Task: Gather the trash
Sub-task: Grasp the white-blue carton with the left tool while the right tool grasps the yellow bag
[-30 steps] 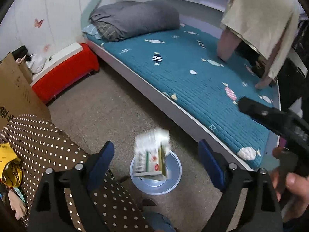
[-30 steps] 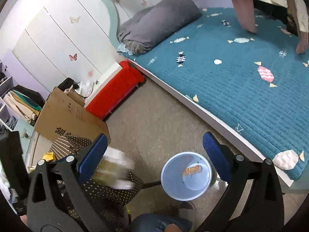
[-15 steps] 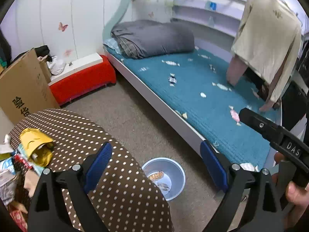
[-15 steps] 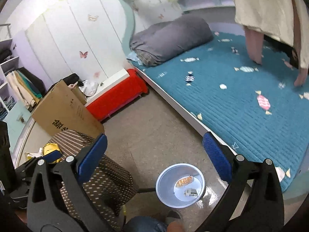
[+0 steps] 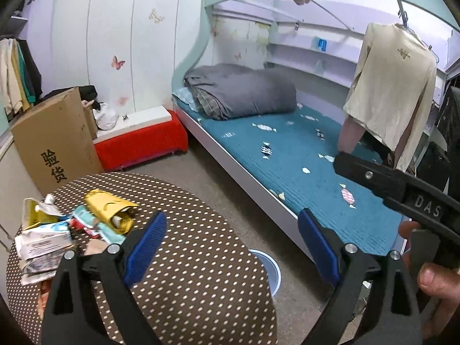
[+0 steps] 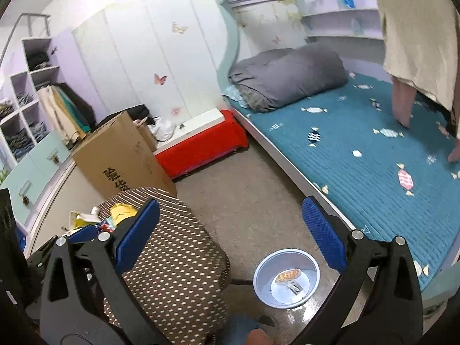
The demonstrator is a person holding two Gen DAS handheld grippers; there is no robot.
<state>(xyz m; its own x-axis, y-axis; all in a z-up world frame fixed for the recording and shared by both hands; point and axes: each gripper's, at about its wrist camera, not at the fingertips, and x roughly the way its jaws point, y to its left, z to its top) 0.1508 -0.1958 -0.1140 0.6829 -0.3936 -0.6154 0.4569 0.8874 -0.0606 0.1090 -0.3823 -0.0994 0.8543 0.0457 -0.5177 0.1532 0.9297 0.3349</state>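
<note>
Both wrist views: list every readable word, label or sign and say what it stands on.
"验货": printed on the side of the cardboard box.
"DAS": on the black body of the right gripper, seen from the left wrist view; any further letters are cut off.
Print on the wrappers piled on the dotted table: too small to read.

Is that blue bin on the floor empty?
No. The blue bin holds two small pieces of trash on its bottom; otherwise mostly empty.

left gripper (image 5: 231, 245) wide apart above polka-dot table (image 5: 201, 287), wrappers (image 5: 72, 230) left
</note>
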